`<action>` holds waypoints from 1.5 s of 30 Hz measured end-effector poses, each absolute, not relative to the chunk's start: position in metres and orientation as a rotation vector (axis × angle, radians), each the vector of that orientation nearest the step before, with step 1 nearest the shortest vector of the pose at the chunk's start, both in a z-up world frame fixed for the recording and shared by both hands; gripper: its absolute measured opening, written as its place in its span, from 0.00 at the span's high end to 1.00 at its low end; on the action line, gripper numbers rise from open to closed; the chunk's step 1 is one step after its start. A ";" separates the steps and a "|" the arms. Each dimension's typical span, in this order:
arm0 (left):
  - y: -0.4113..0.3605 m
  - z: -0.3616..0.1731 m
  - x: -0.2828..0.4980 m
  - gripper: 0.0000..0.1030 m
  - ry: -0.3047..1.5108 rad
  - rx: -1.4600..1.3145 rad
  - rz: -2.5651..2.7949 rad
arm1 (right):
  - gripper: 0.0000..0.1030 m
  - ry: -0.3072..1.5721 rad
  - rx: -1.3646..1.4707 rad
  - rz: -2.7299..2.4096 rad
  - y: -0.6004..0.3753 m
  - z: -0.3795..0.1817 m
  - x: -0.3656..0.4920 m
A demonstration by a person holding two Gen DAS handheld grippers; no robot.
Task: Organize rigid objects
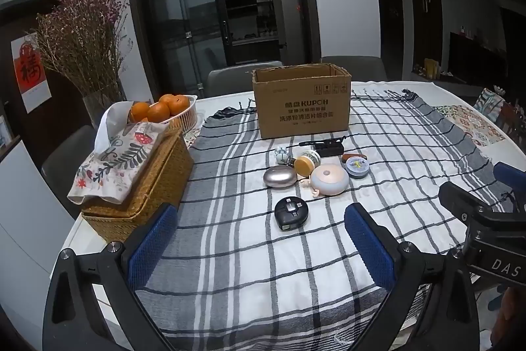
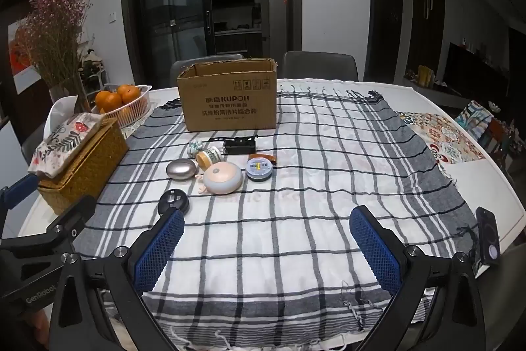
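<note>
Nearest, the left hand-held gripper [image 1: 259, 239] and the right hand-held gripper [image 2: 266, 242] both hover with jaws spread wide and nothing between them, above the checked cloth [image 2: 296, 252] at the table's near edge. Farther in, a black round gadget [image 1: 291, 213] lies alone, then a cluster of small objects [image 1: 323, 168] mid-table. Beyond them the open cardboard box [image 1: 300, 102] stands near the far edge.

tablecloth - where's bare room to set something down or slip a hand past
Free: the checked cloth right of the blue tin, and the near strip before the black puck. Crowded: the cluster between the cardboard box and the pink disc.
</note>
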State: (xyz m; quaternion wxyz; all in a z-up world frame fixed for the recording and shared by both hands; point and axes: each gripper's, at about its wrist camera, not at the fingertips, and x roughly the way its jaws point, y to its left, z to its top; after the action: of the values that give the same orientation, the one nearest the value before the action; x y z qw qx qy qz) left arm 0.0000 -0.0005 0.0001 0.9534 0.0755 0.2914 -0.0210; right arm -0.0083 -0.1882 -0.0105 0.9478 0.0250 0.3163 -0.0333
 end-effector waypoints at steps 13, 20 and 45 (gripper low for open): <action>0.002 0.004 0.000 0.00 0.584 0.134 -0.061 | 0.01 0.640 0.056 -0.066 -0.189 -0.010 -0.009; -0.001 0.004 -0.001 0.00 0.571 0.138 -0.054 | 0.01 0.638 0.055 -0.066 -0.189 -0.010 -0.009; -0.003 0.003 -0.002 0.00 0.559 0.141 -0.049 | 0.01 0.635 0.053 -0.070 -0.191 -0.009 -0.009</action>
State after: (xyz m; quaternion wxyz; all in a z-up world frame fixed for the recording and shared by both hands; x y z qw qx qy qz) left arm -0.0025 -0.0025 0.0028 0.9584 0.0695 0.2758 -0.0242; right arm -0.0088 -0.1913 -0.0093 0.9491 0.0259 0.3120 -0.0342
